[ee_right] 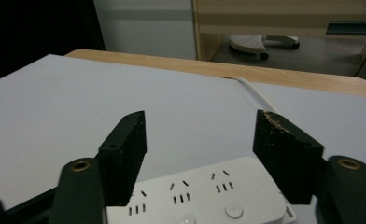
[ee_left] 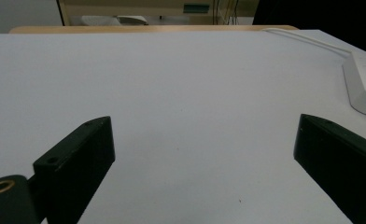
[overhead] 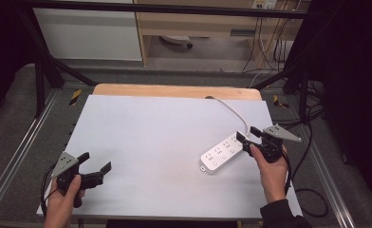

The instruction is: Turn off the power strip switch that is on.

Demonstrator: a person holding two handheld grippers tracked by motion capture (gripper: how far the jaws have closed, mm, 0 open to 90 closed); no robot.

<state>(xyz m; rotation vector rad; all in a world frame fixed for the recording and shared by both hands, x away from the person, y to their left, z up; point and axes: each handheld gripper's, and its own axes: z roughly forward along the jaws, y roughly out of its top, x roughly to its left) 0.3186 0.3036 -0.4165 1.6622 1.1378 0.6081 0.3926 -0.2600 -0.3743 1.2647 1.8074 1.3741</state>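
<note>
Here, I count one power strip [overhead: 223, 153], one cord [overhead: 231, 109], one table [overhead: 151, 142] and my two grippers.

The strip is a long white plastic bar with rounded corners, lying flat and slantwise on the table's right half. In the right gripper view [ee_right: 204, 196] its top shows sets of small dark slots, three sets in plain sight, with round white buttons below them. Its surface is smooth and slightly glossy. The white cord leaves the strip's far end and curves away to the table's far edge, where it drops out of sight.

My right gripper [overhead: 246, 133] is at the strip's far end, jaws spread wide; in its own view [ee_right: 200, 140] the two black blocks stand over the strip, one toward each long side, and I cannot tell whether either touches it. The right block's tip looks scuffed and speckled.

My left gripper [overhead: 95, 162] is well apart from the strip, near the table's near left corner, jaws wide and holding nothing. In its own view [ee_left: 204, 154] the strip's end [ee_left: 363, 84] lies off to the right.

The table top is a matte, pale grey sheet, with a strip of bare wood showing along its far edge.
</note>
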